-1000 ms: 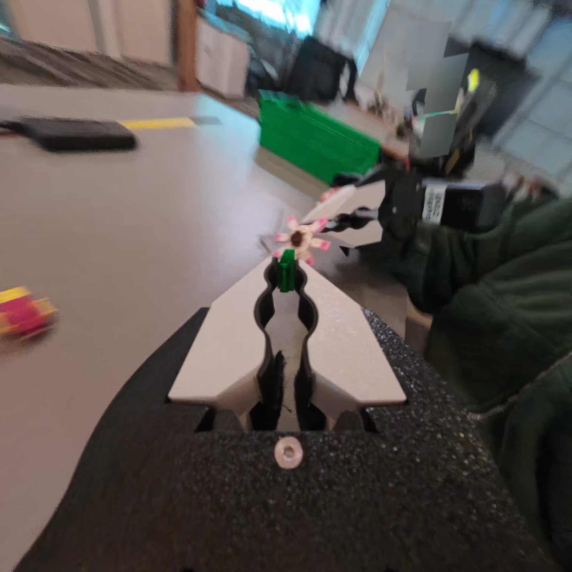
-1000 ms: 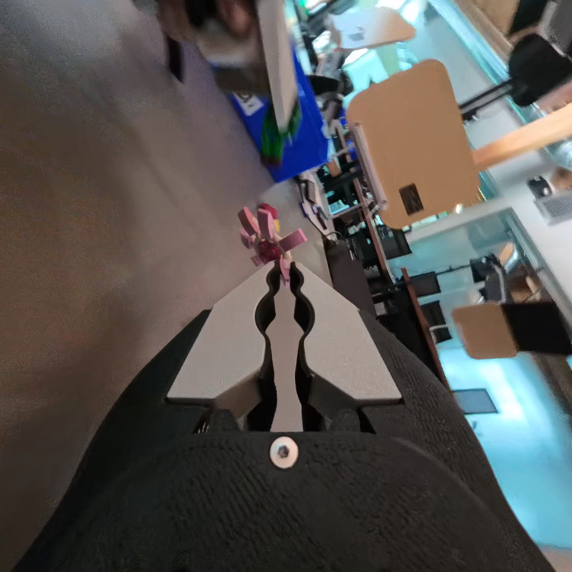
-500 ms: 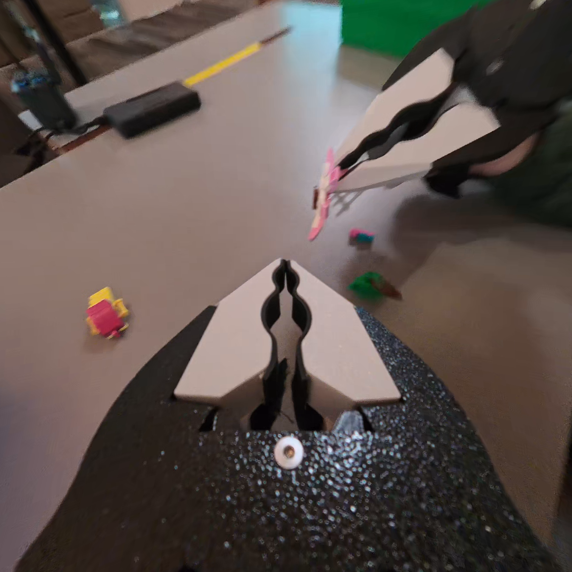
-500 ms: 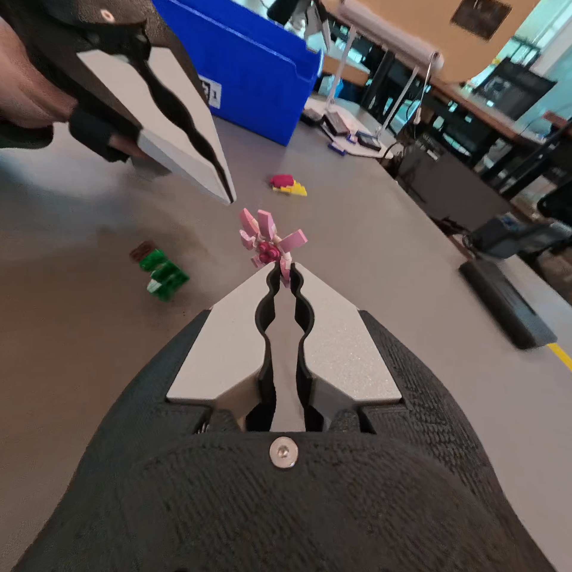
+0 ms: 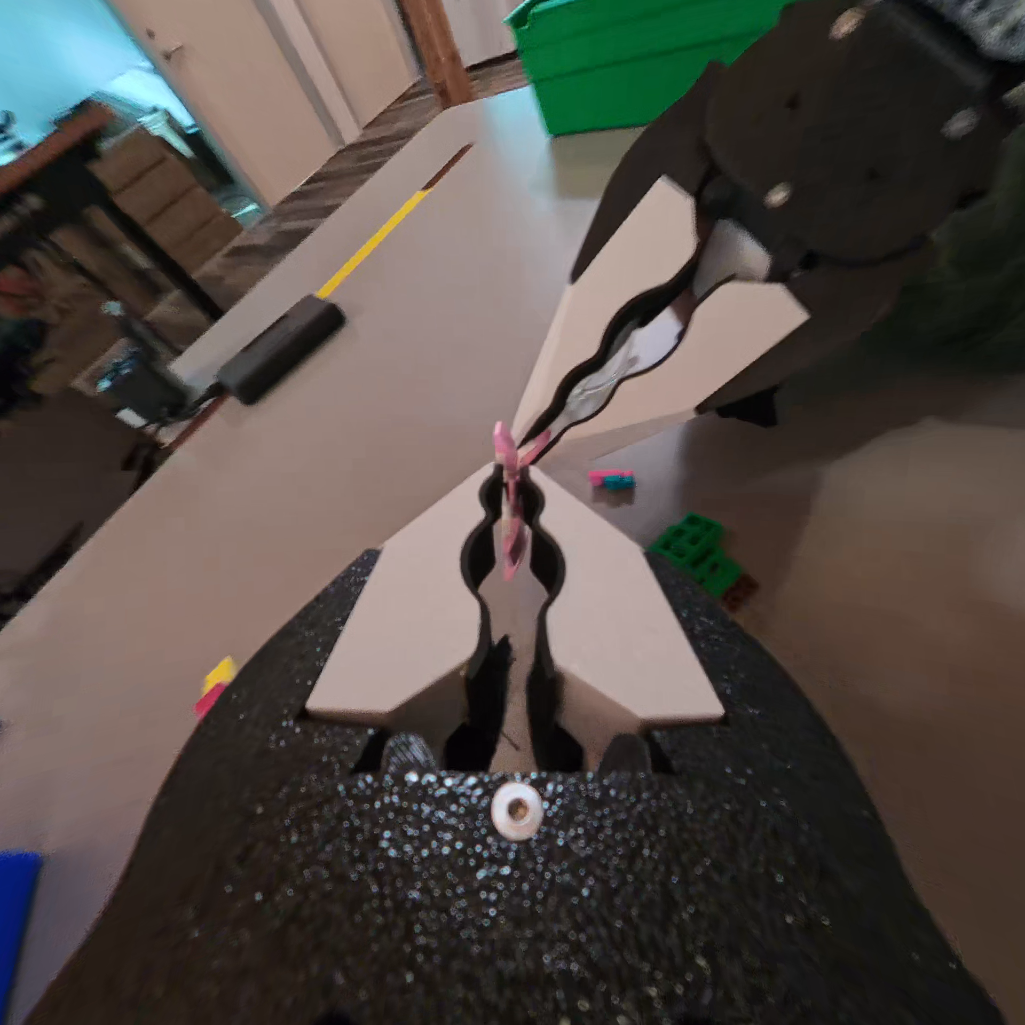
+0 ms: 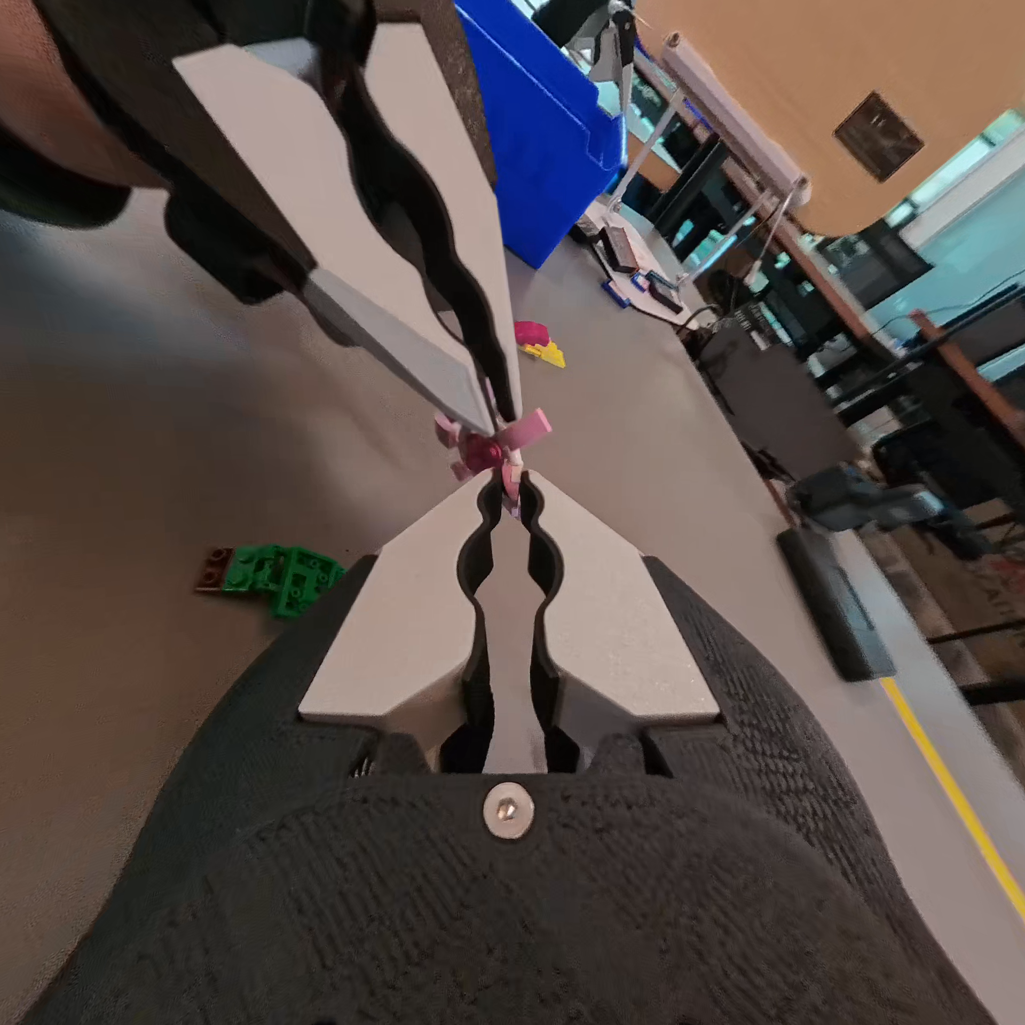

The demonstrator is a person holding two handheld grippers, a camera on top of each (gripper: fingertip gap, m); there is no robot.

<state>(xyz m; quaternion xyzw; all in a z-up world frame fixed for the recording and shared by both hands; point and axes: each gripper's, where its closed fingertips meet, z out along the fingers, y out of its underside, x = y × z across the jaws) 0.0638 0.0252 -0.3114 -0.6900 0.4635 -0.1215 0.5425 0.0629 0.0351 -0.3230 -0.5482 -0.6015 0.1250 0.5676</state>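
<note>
A small pink brick flower [image 6: 481, 450] with a dark red centre hangs above the grey table [image 6: 166, 444], held from both sides. My right gripper [image 6: 510, 478] is shut on a lower petal. My left gripper [image 5: 510, 472] is shut on the flower [image 5: 513, 527], which shows edge-on between its fingers. In the right wrist view the left gripper [image 6: 499, 426] comes down from the upper left onto an upper petal. In the left wrist view the right gripper [image 5: 524, 439] reaches in from the upper right, tip to tip with mine.
A green brick piece with a brown plate [image 6: 277, 577] lies on the table below the grippers [image 5: 699, 560]. A pink-and-teal piece [image 5: 610, 480] and a yellow-and-magenta piece [image 6: 535, 341] lie nearby. A black adapter [image 5: 277, 355], a green bin [image 5: 627, 61] and a blue bin [image 6: 538, 144] stand farther off.
One second ago my left gripper held a green piece under the flower. Half a second ago it was shut and empty, apart from the flower. It has now moved in and closed on the flower.
</note>
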